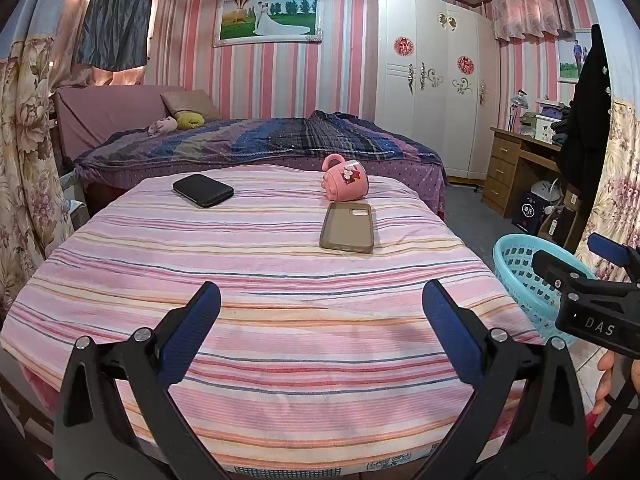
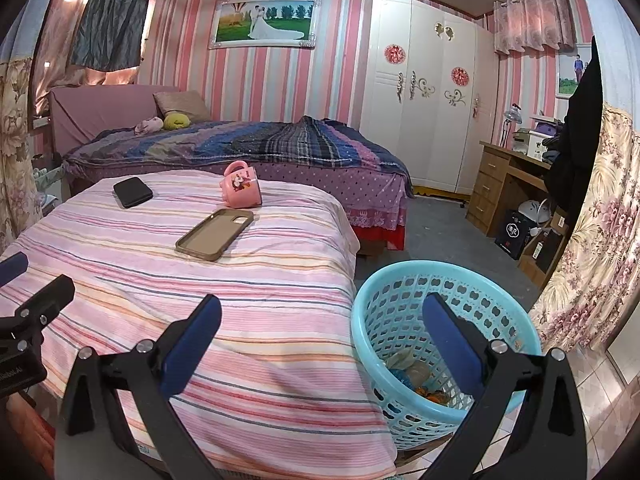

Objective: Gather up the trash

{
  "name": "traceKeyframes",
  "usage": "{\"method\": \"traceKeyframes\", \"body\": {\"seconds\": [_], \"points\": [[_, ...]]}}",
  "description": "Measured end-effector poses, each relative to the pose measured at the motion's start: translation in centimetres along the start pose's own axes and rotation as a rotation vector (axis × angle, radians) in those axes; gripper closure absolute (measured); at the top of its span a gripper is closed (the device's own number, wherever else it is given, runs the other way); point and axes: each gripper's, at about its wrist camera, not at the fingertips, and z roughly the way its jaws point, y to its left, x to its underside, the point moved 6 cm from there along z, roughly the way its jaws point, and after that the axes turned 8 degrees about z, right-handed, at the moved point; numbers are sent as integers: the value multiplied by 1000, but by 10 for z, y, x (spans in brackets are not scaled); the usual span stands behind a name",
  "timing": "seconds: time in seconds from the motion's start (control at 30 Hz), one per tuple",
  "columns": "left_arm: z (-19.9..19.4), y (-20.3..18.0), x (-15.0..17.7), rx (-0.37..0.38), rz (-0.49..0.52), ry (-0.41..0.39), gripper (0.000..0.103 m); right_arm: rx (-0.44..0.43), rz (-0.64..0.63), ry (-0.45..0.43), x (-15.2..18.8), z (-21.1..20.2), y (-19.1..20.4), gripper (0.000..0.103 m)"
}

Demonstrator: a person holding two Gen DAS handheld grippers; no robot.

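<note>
Trash: crumpled scraps lie in the bottom of the basket (too jumbled to tell what they are).
Basket: light blue plastic, on the floor just beside the striped table.
Table: holds a tipped pink mug, a phone case and a black wallet.
Left gripper: fingers apart, empty, over the table.
Right gripper: fingers apart, empty, over the basket's near rim.

left claw: black arms | blue pads | silver screws | right claw: same
</note>
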Motion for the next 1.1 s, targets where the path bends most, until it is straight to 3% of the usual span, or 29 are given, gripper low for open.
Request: {"method": "traceKeyframes", "body": {"seconds": [1.1], "points": [[1, 5, 0, -5, -6, 1, 5, 11, 0, -5, 0, 1, -2, 5]]}}
